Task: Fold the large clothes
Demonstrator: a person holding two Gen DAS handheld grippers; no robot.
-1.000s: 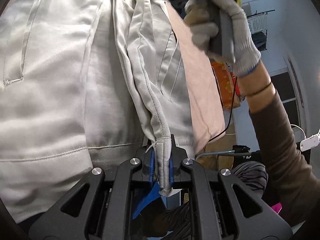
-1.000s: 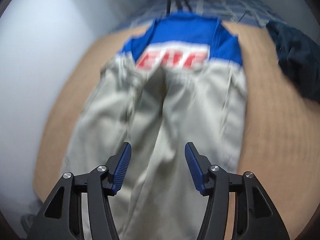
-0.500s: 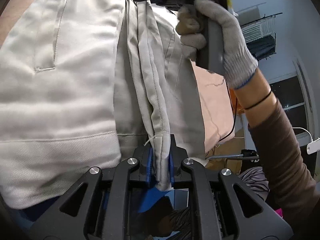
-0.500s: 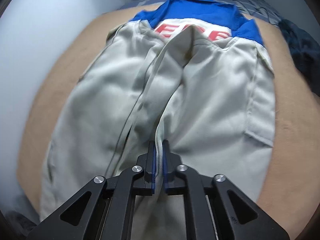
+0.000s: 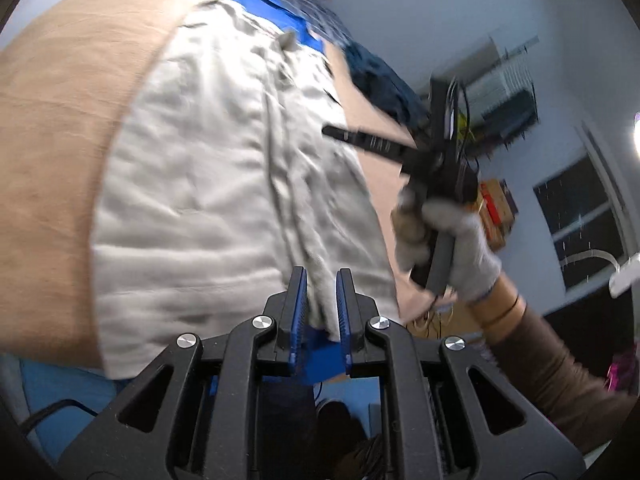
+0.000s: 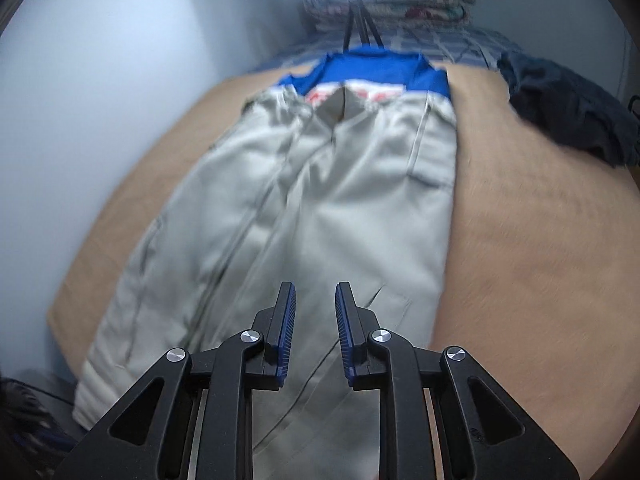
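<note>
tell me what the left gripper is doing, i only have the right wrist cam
Observer: The left gripper is shut on a fold at the near edge of the beige garment.
Operator: how does my right gripper look from there
Observer: A gloved hand holds the right gripper over the garment's right side; its jaws have just been opening, with nothing between them.
Operator: anything past the bed on that side
Observer: A dark window is in the wall behind that hand.
</note>
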